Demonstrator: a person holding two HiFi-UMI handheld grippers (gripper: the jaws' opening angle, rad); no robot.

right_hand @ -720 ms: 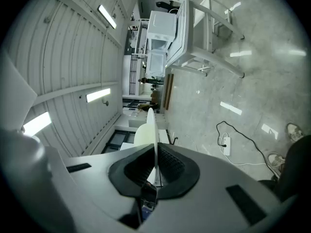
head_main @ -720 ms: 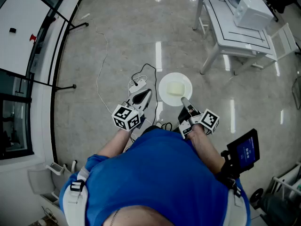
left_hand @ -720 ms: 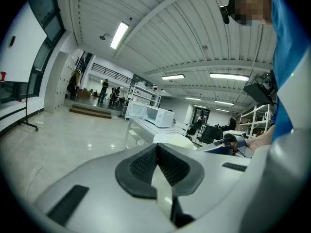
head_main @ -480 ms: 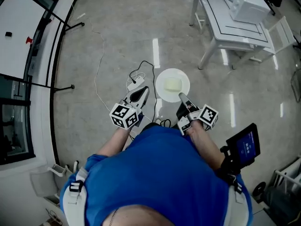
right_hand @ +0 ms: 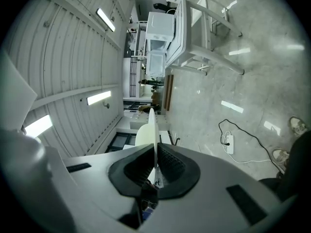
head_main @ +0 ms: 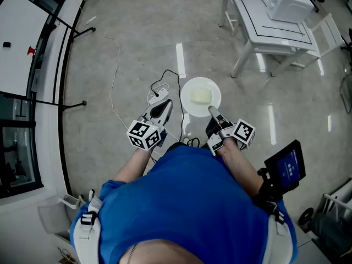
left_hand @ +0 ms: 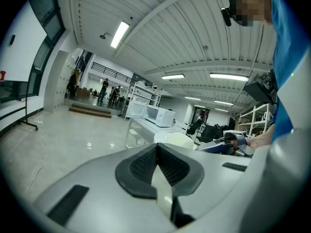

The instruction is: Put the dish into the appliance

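Observation:
A white round dish with a pale yellow block on it hangs over the floor in front of me. My right gripper is shut on its near rim. The right gripper view shows the dish edge on between the jaws of that gripper. My left gripper is just left of the dish, shut and holding nothing, as the left gripper view also shows. A white microwave stands on a white table at the upper right, well apart from the dish.
A power strip with its black cable lies on the floor under the left gripper. A white chair stands right of the table. A black tablet is by my right side. Board stands line the left.
The table and microwave have slid further toward the top right. Both grippers and the dish sit slightly higher and further left in the picture. The grip on the dish is unchanged.

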